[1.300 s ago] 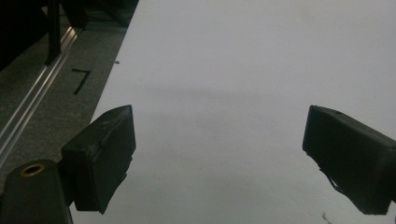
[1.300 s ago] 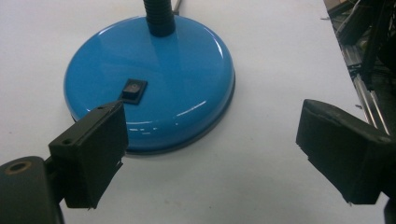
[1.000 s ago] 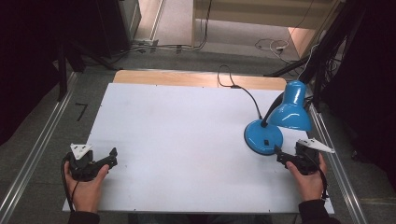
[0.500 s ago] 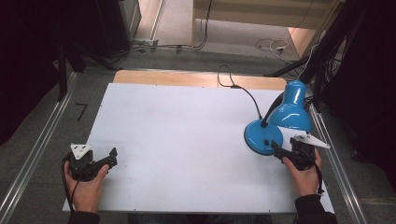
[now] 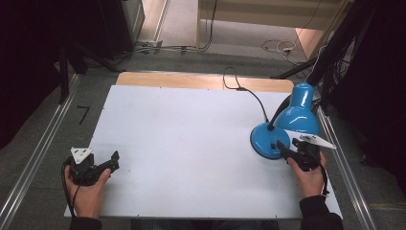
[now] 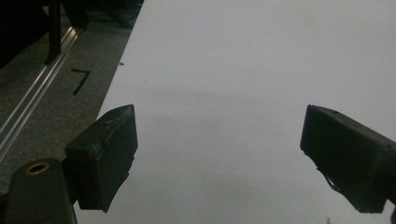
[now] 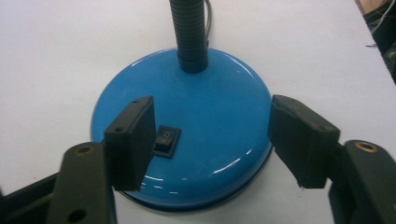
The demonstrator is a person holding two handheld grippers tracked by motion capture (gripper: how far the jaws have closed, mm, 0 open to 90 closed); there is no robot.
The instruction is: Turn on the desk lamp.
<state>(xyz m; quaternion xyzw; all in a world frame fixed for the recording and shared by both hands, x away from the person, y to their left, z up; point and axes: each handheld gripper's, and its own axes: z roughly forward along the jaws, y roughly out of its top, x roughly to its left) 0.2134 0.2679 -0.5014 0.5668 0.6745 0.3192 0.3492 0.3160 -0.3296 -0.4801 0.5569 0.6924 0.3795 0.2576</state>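
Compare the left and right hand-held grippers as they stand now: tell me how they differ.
The right hand-held gripper has its open jaws over the blue lamp base, one jaw beside the black rocker switch; the left hand-held gripper faces only bare white table. In the high view the right one sits at the table's right side, the left one near the left front corner. Both are open and hold nothing.

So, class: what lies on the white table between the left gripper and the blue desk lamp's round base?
Nothing: the high view shows bare white table between the left gripper and the blue lamp's round base.
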